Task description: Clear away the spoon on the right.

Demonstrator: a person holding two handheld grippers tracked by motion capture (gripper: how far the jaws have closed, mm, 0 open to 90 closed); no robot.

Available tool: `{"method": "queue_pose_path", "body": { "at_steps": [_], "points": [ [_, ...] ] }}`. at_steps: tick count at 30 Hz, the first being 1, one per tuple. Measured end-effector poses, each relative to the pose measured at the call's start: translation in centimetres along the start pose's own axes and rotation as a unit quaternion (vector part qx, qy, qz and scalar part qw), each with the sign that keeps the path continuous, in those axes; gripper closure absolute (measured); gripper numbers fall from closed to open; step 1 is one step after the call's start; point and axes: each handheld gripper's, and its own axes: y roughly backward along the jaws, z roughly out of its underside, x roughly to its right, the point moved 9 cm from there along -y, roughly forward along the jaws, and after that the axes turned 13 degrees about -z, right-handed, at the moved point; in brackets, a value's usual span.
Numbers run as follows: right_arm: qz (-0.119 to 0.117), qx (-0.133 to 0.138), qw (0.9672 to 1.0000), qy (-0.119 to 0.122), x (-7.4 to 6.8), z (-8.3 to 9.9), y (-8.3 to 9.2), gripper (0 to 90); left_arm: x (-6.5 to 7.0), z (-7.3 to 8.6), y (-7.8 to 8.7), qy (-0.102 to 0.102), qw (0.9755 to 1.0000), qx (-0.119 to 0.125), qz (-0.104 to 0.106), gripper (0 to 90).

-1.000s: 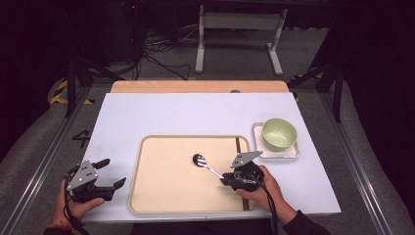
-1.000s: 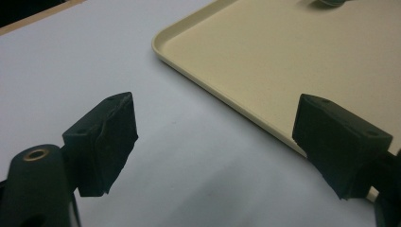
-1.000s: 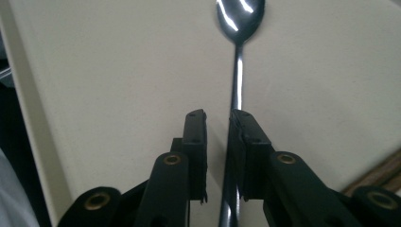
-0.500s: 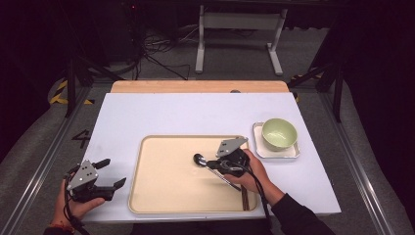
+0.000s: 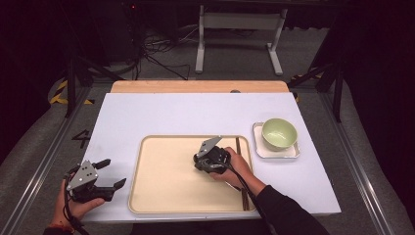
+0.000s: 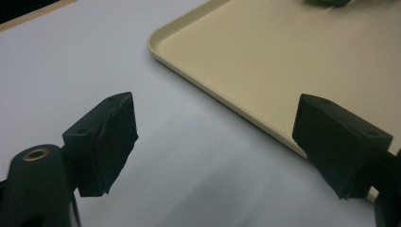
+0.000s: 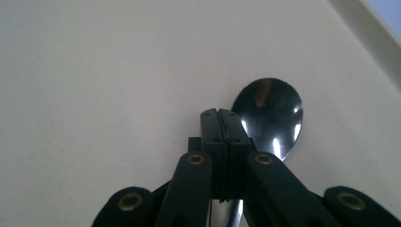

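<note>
The polished, mirror-bright metal spoon point(image 7: 272, 118) lies on the matt, smooth cream plastic tray point(image 5: 161, 196), which sits on a matt white tabletop point(image 5: 161, 115) edged by a bare light-wood board point(image 5: 195, 86), near a glossy pale-green bowl point(image 5: 279, 133).

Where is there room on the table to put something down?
The left half of the tray is bare. So is the white table between the tray's far rim and the wooden strip. It's crowded on the right: the right hand-held gripper pinches the spoon, chopsticks lie along the tray's right side, and the green bowl sits on its square plate.
</note>
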Motion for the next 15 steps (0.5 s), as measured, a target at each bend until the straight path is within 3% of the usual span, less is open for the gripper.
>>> {"method": "queue_pose_path", "body": {
  "at_steps": [3,7,15],
  "points": [
    [0.030,0.000,0.9992,-0.027,1.2,0.7,0.8,90.0,0.1,0.0,0.0,0.000,1.0000,0.002,0.001,15.5],
    [0.056,0.004,0.9974,-0.045,2.0,1.1,1.4,90.0,0.1,0.0,0.0,0.001,1.0000,0.001,0.000,15.5],
    [0.073,0.008,0.9954,-0.062,2.9,2.3,2.5,90.0,0.2,0.0,0.0,-0.004,1.0000,0.001,0.002,15.3]
  ]
}}
